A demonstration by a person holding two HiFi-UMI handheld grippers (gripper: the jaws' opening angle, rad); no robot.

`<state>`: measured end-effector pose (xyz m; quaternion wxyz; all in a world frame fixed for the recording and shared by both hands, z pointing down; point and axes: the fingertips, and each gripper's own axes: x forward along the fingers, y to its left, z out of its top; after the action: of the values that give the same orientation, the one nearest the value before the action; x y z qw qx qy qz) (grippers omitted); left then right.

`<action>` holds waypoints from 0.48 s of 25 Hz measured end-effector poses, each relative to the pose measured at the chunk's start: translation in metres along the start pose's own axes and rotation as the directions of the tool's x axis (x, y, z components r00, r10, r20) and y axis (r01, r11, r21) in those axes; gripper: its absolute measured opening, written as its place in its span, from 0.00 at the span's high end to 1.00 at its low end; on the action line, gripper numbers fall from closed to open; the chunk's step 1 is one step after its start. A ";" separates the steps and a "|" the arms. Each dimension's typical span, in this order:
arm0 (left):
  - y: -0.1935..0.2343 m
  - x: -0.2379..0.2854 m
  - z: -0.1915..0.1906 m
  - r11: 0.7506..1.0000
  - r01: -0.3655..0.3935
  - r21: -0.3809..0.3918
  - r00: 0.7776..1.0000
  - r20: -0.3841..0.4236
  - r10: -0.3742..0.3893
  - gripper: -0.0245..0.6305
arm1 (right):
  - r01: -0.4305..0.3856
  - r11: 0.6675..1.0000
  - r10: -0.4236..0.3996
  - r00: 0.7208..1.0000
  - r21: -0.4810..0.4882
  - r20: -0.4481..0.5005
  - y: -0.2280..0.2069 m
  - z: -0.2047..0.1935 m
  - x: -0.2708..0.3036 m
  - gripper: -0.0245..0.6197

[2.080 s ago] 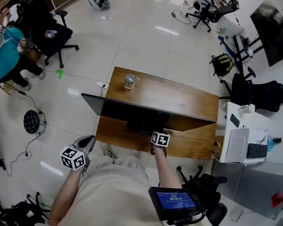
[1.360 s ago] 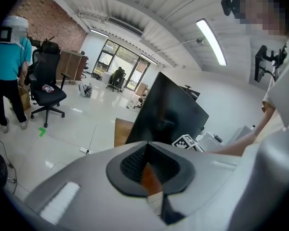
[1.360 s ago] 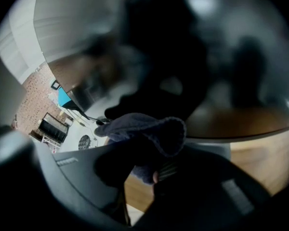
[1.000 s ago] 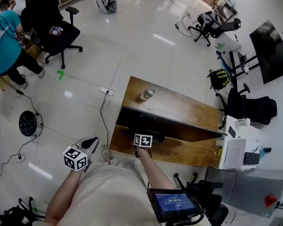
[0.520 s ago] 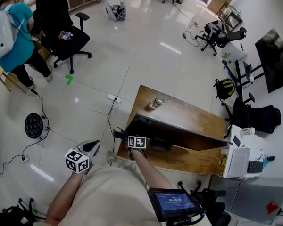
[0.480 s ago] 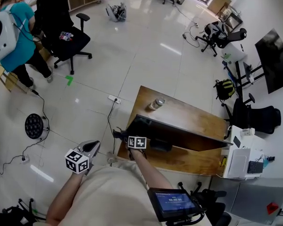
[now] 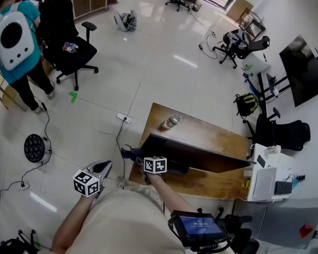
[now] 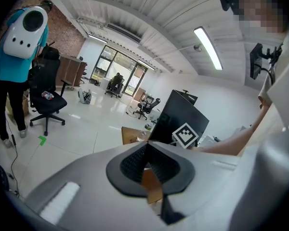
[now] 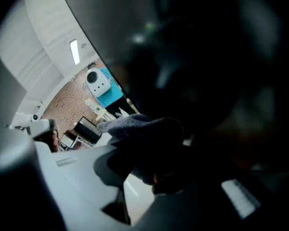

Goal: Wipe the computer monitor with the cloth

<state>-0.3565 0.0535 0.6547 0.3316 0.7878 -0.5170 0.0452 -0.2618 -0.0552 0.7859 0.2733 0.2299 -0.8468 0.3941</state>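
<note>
Right gripper (image 7: pixel 139 157): I read its jaws clamped on the dark cloth (image 9: pixel 143 129).
Cloth position: at the left end of the monitor (image 7: pixel 199 153), close up to the dark screen.
Left gripper (image 8: pixel 147 163): jaws together, nothing between them, held off to the left, apart from the counter (image 7: pixel 212 134).
Monitor: upright on the wooden counter.
</note>
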 end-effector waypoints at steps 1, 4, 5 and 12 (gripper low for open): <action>0.000 0.001 0.000 1.000 0.006 0.002 1.000 0.001 -0.006 0.98 | -0.015 1.000 0.015 1.000 -0.019 0.020 0.008 0.009 -0.007 0.81; -0.001 0.006 0.003 1.000 0.018 0.006 1.000 0.007 -0.018 0.98 | -0.049 0.998 0.053 0.995 -0.042 0.080 0.029 0.037 -0.028 0.81; -0.002 0.008 0.004 1.000 0.023 0.007 1.000 0.011 -0.023 0.98 | -0.059 0.997 0.063 0.993 -0.042 0.101 0.035 0.046 -0.036 0.81; -0.011 0.014 0.006 0.999 0.051 0.007 0.998 0.030 -0.051 0.98 | -0.103 0.995 0.104 0.970 -0.014 0.220 0.070 0.100 -0.082 0.81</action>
<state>-0.3426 0.0411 0.6507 0.3224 0.8023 -0.5017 0.0262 -0.2708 -0.0793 0.6414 0.1569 0.2274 -0.8832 0.3790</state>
